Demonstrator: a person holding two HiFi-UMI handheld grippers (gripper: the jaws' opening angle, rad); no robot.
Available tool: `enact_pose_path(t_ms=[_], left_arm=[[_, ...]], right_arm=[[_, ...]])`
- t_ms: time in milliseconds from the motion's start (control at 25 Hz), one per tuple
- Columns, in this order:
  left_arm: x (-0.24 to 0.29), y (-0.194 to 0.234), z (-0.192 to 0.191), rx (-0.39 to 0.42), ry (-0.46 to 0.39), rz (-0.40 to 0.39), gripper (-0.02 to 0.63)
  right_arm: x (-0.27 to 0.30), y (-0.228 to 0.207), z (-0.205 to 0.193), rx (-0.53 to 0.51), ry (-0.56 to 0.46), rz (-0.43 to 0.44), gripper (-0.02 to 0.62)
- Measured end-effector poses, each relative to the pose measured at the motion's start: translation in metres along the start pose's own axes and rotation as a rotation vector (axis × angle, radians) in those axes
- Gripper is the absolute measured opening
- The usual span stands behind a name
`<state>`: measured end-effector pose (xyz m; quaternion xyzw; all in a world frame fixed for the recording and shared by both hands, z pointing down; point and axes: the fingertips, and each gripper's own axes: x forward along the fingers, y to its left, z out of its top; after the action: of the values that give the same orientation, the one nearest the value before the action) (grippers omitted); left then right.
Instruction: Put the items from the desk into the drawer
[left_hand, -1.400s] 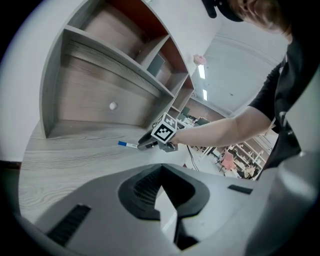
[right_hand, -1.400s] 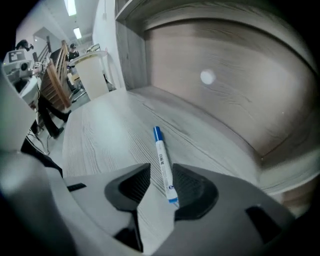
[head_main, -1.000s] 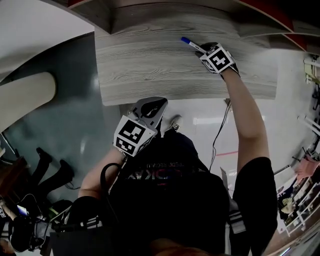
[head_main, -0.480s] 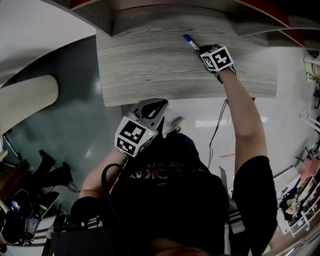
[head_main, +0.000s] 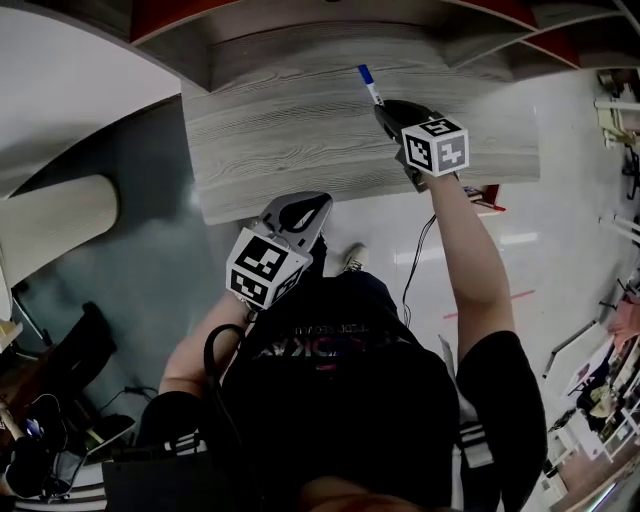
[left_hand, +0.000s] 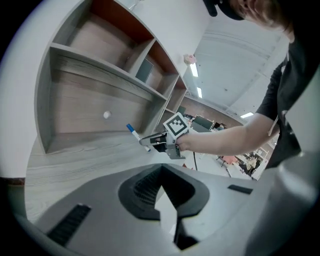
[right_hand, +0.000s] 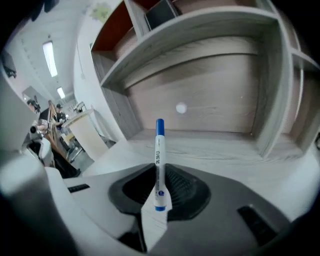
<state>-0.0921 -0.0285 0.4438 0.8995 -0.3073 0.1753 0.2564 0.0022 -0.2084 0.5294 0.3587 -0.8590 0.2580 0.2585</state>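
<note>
Marker (head_main: 367, 82), blue-capped, count one: held just above the desk (head_main: 290, 130), clamped in the right gripper (head_main: 386, 107), whose jaws have just closed on it. Left gripper (head_main: 303, 210), count one: at the desk's near edge, jaws together, empty.

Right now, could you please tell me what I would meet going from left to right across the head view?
Left tongs → blue-capped marker pen → right tongs gripping that pen.

- Black short-sleeved T-shirt (head_main: 340, 420) with pale lettering across the chest.
- Left gripper (head_main: 300, 212): grey shell, dark ribbed inner faces, cube of black-and-white square markers.
- Right gripper (head_main: 385, 108): matching marker cube.
- Thin black cable (head_main: 418, 262) beside the right forearm.
</note>
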Motion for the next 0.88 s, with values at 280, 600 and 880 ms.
enact_pose_path(t_ms=[280, 600, 880], left_arm=[[0.021, -0.016, 0.018, 0.064, -0.016, -0.052, 0.011], [0.049, -0.049, 0.041, 0.181, -0.012, -0.199, 0.011], [0.074, -0.092, 0.047, 0.264, 0.033, -0.401, 0.011]], right_arm=[[-0.074, 0.040, 0.008, 0.192, -0.263, 0.055, 0.077], [-0.148, 0.050, -0.010, 0.294, -0.422, -0.054, 0.077], [-0.206, 0.047, -0.045, 0.440, -0.512, -0.234, 0.077]])
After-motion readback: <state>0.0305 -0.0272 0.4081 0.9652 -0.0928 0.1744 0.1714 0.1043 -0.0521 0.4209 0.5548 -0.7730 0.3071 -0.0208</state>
